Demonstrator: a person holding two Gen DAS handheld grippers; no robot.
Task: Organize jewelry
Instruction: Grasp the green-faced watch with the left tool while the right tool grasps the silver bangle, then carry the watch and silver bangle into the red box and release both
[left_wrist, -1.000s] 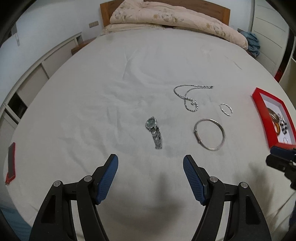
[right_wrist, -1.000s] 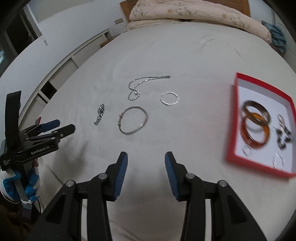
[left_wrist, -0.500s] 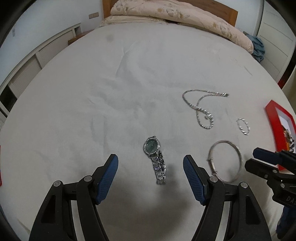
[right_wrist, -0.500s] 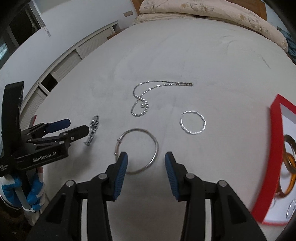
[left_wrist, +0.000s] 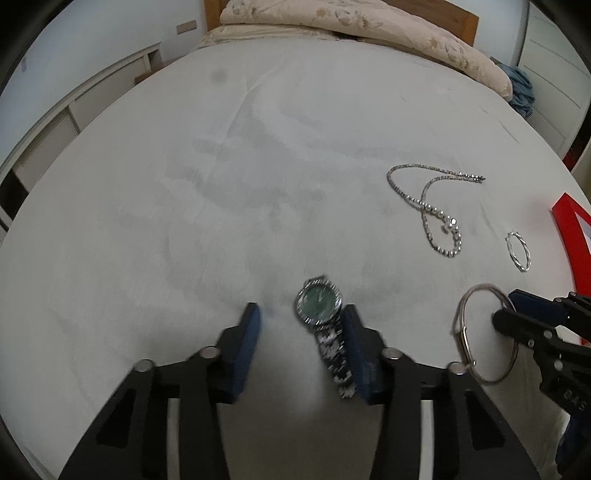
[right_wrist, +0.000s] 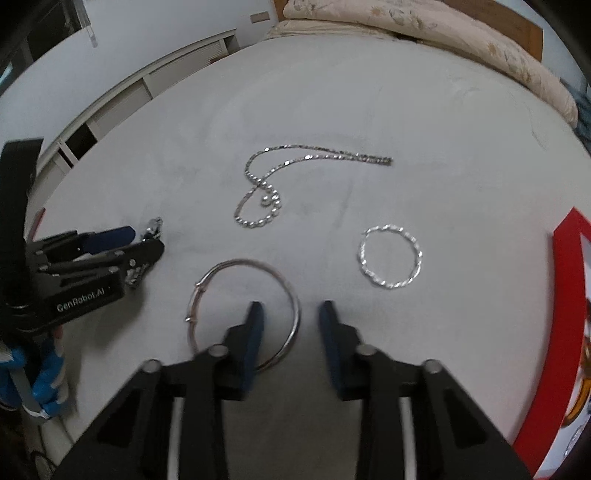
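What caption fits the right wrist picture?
Right gripper closing around a silver bangle on the bed.

Both pictures are dim and flat, with a cool grey cast over the white bed (left_wrist: 258, 166); no lamp or window shows, and the light is soft and even. Faint, diffuse shadows lie on the sheet just under each tool. The fisheye lens bends straight lines hard: the cabinets (right_wrist: 155, 81) curve along the left edge, and black vignetting fills the corners. In the left wrist view the left tool (left_wrist: 301, 328) is smeared by motion blur, and the watch (left_wrist: 319, 306) is slightly soft. In the right wrist view the right tool (right_wrist: 290, 317) is blurred too, while the necklace (right_wrist: 266, 192) glints sharply. The sheet looks blotchy and grainy.
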